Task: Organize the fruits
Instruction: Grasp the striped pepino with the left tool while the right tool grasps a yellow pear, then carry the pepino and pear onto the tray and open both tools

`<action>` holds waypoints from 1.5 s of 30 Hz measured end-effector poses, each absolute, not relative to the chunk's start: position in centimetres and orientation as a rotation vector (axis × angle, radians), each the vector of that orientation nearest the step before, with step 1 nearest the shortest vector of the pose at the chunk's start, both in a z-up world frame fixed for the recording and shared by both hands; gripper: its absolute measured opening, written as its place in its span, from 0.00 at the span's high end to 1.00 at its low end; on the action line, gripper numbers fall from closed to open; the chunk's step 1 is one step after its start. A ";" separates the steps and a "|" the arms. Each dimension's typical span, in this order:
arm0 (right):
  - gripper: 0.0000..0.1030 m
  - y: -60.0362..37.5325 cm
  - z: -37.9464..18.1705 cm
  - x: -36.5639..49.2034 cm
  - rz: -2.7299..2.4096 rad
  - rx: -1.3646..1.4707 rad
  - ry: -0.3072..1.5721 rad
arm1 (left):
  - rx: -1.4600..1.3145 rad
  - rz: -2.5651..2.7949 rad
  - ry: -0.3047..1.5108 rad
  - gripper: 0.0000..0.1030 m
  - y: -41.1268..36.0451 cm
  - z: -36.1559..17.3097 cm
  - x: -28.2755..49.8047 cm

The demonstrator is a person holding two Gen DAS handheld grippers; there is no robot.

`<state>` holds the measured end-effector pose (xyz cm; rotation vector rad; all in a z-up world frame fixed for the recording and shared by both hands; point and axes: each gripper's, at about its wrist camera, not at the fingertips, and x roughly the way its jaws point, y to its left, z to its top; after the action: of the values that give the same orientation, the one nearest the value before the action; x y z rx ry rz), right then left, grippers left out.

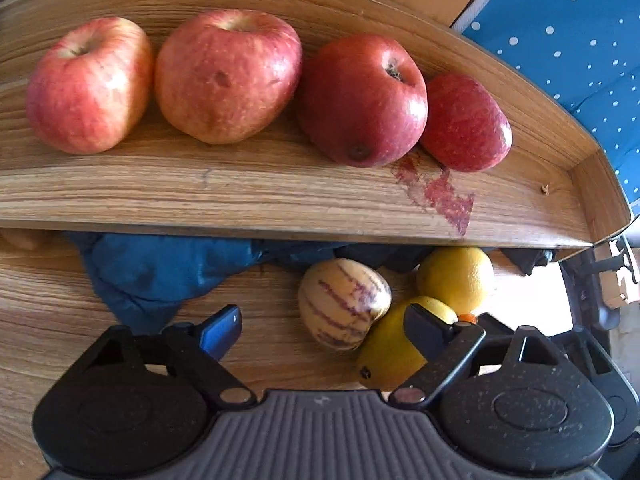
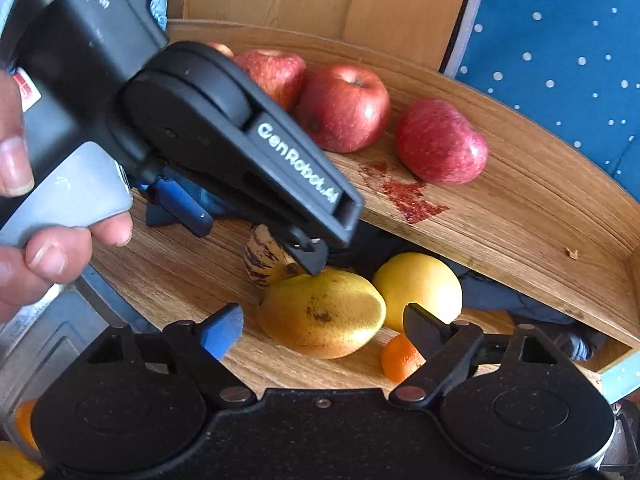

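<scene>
Several red apples (image 1: 224,76) sit in a row on the upper wooden shelf (image 1: 280,196). On the lower shelf (image 1: 60,300) lie a striped cream melon (image 1: 342,304), a yellow pear (image 1: 390,356) and a yellow citrus (image 1: 456,278). My left gripper (image 1: 324,332) is open just short of the melon. In the right wrist view it (image 2: 246,232) is held by a hand, its dark fingertip (image 2: 310,258) beside the melon (image 2: 260,258) and the pear's top. My right gripper (image 2: 324,328) is open, facing the pear (image 2: 324,312), with nothing held.
A small orange (image 2: 400,358) lies by the right gripper's right finger. Crumpled blue cloth (image 1: 160,272) fills the back of the lower shelf. A red stain (image 1: 440,192) marks the upper shelf. Blue dotted fabric (image 1: 580,40) lies beyond the shelf's rim. The person's hand (image 2: 24,208) is at left.
</scene>
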<state>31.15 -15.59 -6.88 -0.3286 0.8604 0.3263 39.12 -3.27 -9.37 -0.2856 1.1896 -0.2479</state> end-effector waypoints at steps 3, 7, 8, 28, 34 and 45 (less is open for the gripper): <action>0.18 -15.4 -7.4 31.7 0.339 -0.338 0.872 | -0.302 -0.251 1.190 0.19 -3.4 -9.6 39.5; 0.19 -14.9 -7.8 32.0 0.354 -0.353 0.869 | -0.324 -0.242 1.200 0.26 -3.2 -10.0 39.8; 0.19 -14.7 -7.9 32.0 0.354 -0.361 0.864 | -0.336 -0.244 1.203 0.26 -3.2 -10.1 39.9; 0.25 -13.0 -8.2 31.1 0.343 -0.441 0.857 | -0.329 -0.297 1.196 0.44 -6.1 -11.2 40.5; 0.26 -12.8 -8.1 30.3 0.305 -0.420 0.859 | -0.311 -0.286 1.201 0.44 -5.3 -10.8 39.5; 0.26 -11.0 -5.8 27.4 0.242 -0.416 0.825 | -0.309 -0.339 1.164 0.44 -1.6 -8.4 35.7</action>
<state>27.36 -10.96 -5.82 -0.4162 0.8254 0.2421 35.71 -1.57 -8.43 -0.3089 1.1637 -0.3389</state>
